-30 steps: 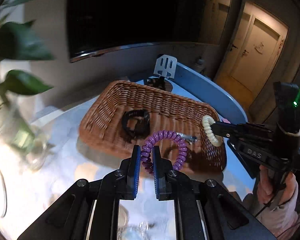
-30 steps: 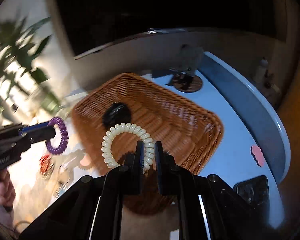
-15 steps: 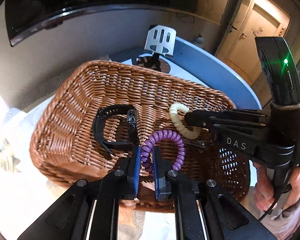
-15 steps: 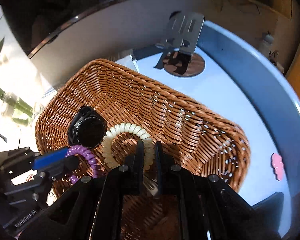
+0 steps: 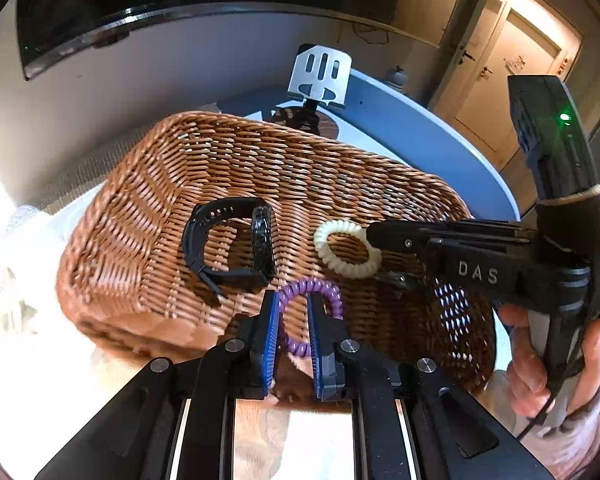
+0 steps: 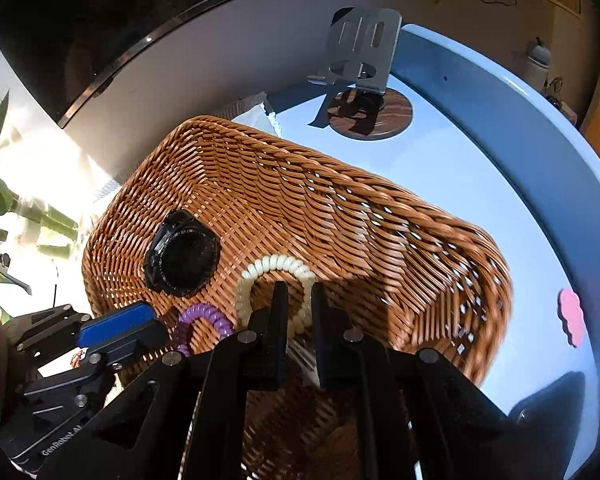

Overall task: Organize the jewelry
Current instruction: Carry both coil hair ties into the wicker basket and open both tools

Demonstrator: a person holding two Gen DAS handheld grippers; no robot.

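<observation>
A brown wicker basket (image 5: 260, 128) (image 6: 340, 172) holds a black watch (image 5: 228, 248) (image 6: 184, 256). My left gripper (image 5: 292, 300) (image 6: 154, 322) hangs low inside the basket's near side. Its jaws are opening, and the purple coil band (image 5: 324, 288) (image 6: 204, 314) sits loosely between the blue pads (image 5: 271, 320), with wicker showing beside it. My right gripper (image 6: 298, 292) (image 5: 370, 234) is shut on the cream coil band (image 6: 276, 262) (image 5: 340, 268), which is down by the basket floor, right of the watch.
A metal phone stand (image 5: 320, 74) (image 6: 360, 48) on a wooden disc (image 6: 380, 116) stands behind the basket on the blue round table (image 6: 500, 92). A pink item (image 6: 570, 316) lies at right. Plant leaves (image 6: 4, 200) are at left. A hand (image 5: 540, 372) grips the right tool.
Both grippers came forward and down into the basket with their coil bands. The purple band now sits lower and looser between the left pads.
</observation>
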